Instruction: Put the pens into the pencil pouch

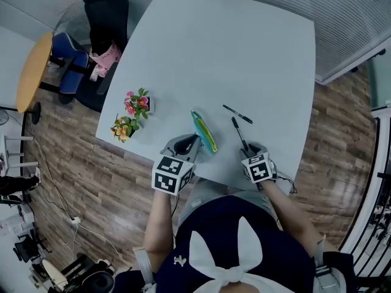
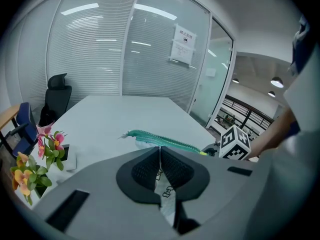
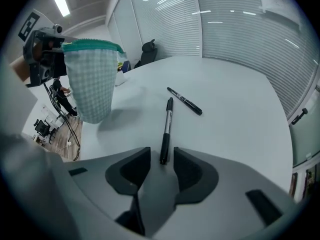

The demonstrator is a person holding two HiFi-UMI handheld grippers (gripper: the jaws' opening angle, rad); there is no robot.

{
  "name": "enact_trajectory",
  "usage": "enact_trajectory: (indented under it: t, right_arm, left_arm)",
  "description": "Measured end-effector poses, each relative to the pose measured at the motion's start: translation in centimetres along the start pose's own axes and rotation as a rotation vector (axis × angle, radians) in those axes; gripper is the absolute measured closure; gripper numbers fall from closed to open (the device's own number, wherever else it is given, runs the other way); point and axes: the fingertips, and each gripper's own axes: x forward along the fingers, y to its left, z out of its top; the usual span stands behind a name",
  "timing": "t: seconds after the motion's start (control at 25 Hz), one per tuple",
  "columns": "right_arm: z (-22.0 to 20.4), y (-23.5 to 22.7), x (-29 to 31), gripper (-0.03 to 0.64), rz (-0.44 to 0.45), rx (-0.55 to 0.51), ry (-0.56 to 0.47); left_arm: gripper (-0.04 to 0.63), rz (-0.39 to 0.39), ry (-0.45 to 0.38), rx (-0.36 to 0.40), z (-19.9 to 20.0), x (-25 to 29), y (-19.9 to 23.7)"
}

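Left tongs (image 2: 160,153) clamp the pouch (image 2: 165,142); right tongs (image 3: 162,162), open astride the pen (image 3: 167,126) lying toward twelve o'clock, should centre it before closing.

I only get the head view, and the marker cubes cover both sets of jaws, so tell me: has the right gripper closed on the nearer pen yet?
Observer: Not yet. The right gripper has its jaws apart, with the end of the nearer pen between them, unpressed.
Operator: And the other one?
Observer: The left gripper is shut on the checked fabric of the pencil pouch.
Operator: Is the pouch lying flat?
Observer: No. The right gripper view shows it hanging upright, teal zipper edge on top.
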Motion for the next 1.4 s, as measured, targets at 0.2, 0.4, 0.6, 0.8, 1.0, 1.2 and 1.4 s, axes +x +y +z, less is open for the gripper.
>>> enact_trajectory:
  t: [0.2,0.4,0.6,0.8,1.0,1.2,1.4]
  right_arm:
    - [0.0,-0.6,0.0,0.525,-0.047,0.031,-0.009]
    - [-0.1,-0.7,-0.4,0.566,-0.075,0.046,-0.019]
    - [0.2,-0.6,-0.9,0.568,-0.092,0.054,-0.040]
    - [1.4,-0.7,-1.8,0.568,-0.085,0.051,-0.078]
    - [2.2,-0.5,-3.4,0.568,-0.063,0.035,-0.107]
    - [3.7,-0.5,-5.2,0.568,-0.041,0.021,-0.155]
    - [4.7,-0.4,-7.4,0.568,-0.005,0.007,-0.195]
  left_arm:
    - [0.568,-0.039,0.007,0.022,-0.2,0.2,0.1]
    - [0.568,-0.074,0.011,0.046,-0.4,0.2,0.1]
    - [0.569,-0.093,0.004,0.059,-0.4,0.1,0.4]
    - [0.568,-0.100,0.002,0.059,-0.4,0.4,0.4]
    - [0.569,-0.086,0.003,0.050,-0.5,0.2,0.1]
    - [0.568,-0.067,-0.003,0.029,-0.3,0.2,-0.3]
    - [0.568,-0.053,-0.008,0.014,-0.1,0.2,-1.4]
